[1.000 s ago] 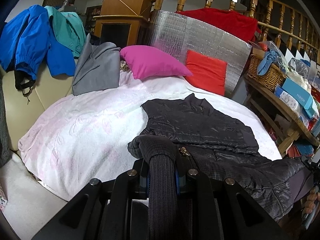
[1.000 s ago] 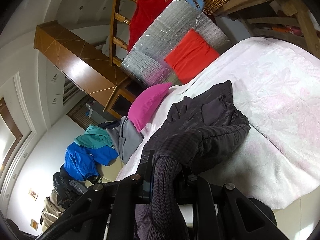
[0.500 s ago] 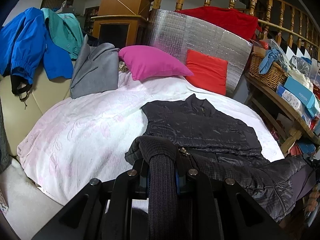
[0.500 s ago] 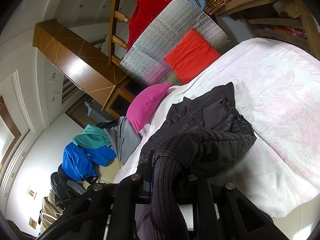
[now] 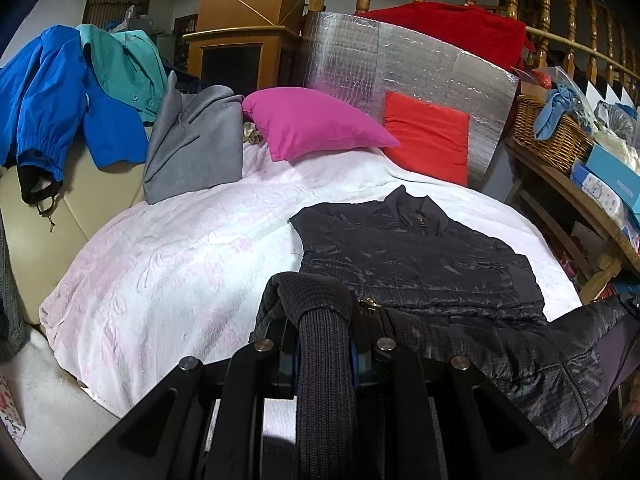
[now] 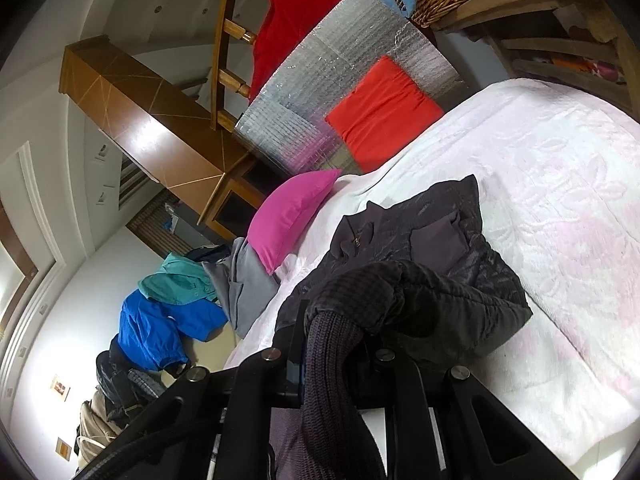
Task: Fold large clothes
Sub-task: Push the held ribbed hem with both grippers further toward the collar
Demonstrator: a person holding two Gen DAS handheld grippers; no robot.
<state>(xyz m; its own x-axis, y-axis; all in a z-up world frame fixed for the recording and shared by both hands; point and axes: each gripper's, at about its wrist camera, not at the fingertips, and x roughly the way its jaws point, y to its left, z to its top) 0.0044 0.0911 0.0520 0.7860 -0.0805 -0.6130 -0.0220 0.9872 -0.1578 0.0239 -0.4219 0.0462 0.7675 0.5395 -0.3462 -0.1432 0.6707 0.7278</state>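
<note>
Two grippers are at work on one dark quilted jacket, which lies on the pale pink-flowered blanket covering the bed, collar toward the pillows. The left gripper is pinched shut on the jacket's ribbed knit hem, and the near part of the coat lifts up off the blanket from that grip. The right gripper is likewise clamped on ribbed hem, with the padded fabric bunched in a hump just ahead of it.

A wicker basket sits on the wooden shelf to the right of the bed; a blue cloth hangs over its rim, and I can't make out what else is inside. Beside it on the shelf stands a blue box.

A magenta pillow and a red cushion lean at the head of the bed, the cushion against a silver foil panel.
</note>
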